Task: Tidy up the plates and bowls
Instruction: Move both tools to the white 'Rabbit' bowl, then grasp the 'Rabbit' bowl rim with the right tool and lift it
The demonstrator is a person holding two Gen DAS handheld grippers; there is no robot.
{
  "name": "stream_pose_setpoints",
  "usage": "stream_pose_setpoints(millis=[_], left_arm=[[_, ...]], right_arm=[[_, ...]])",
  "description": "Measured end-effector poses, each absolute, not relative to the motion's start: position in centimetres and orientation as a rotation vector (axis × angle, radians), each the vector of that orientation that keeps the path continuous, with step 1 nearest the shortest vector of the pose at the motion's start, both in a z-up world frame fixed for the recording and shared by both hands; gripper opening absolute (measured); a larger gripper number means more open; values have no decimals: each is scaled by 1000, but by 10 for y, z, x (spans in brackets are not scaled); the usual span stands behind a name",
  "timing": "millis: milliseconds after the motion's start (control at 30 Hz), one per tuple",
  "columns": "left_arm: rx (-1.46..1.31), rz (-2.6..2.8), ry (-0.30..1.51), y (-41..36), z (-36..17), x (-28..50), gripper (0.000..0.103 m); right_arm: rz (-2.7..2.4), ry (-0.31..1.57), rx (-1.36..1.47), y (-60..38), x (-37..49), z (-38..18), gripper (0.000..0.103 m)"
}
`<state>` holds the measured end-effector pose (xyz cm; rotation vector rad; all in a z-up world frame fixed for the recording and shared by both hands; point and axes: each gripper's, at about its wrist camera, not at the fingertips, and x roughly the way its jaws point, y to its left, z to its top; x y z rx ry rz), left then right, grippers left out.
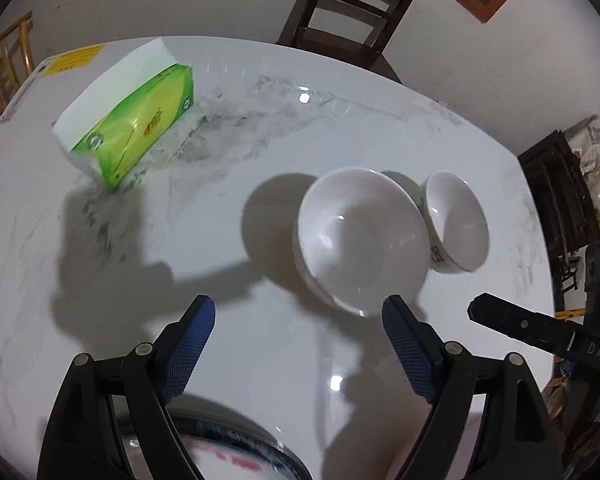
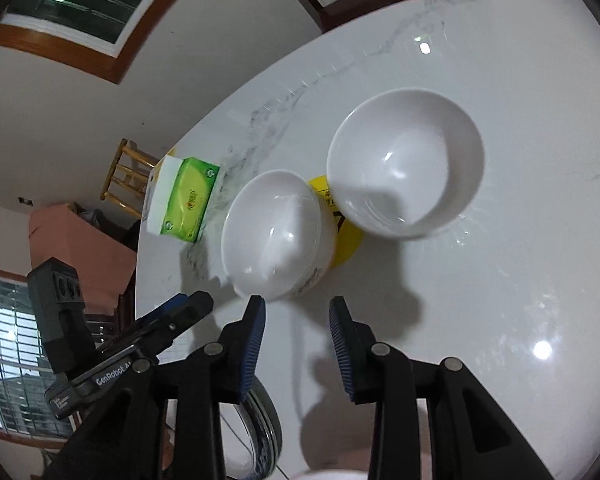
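Was a glossy white tabletop [image 1: 260, 360] with grey marbling, rounded at its far edge. Stood against a plain wall, with a dark wooden chair [image 1: 340, 12] at 12 o'clock past the far rim and a wood-framed window [image 2: 80, 12] above. Lay a green tissue box [image 1: 132, 128] at 10 o'clock in the left wrist view, near the far-left edge.

Sat two white bowls close together mid-table: near bowl [image 1: 360, 236] just ahead of the left tongs [image 1: 298, 322], far bowl [image 1: 458, 220] at 2 o'clock beside it, over a yellow sticker [image 2: 346, 240]. Showed bare surface all round the pair.

Left tongs spread wide, gripping nothing. Right tongs [image 2: 296, 316] likewise parted and unladen, just short of the near bowl. Showed a dark-rimmed plate [image 2: 266, 420] at 6 o'clock under both.
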<state>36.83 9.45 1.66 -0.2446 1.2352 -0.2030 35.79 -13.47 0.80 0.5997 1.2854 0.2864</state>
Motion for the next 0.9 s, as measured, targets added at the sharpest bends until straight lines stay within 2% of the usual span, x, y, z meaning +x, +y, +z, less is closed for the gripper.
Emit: stream_pose_setpoints(millis=[367,433,467,500,533,600,733,900], left_arm=[[-206,-182,1262,90,-11,406,79],[-237,-178,1274,93,-17,410,69],[-261,-194,1285,94,-22,412,57],[-269,-209,1306,94,-28,413,36],[-260,-211,1323,93,-31,415,30],[-248,-224,1345,90,-37,414,11],[-176,-179,1332,80,-31,399,8],[-200,-196,1331,81,-5,360,12]], right_arm=[[220,1337,589,-121,393,-27,34],[215,1337,572,-118,396,-31,34],[210,1333,562,-117,397,-33,34],[208,1333,554,-117,396,-33,34],[211,1332,547,-115,396,-34,33],[242,1330,533,-109,396,-33,18],[258,1322,468,-103,388,-24,17],[324,1319,515,-117,355,-1,17]])
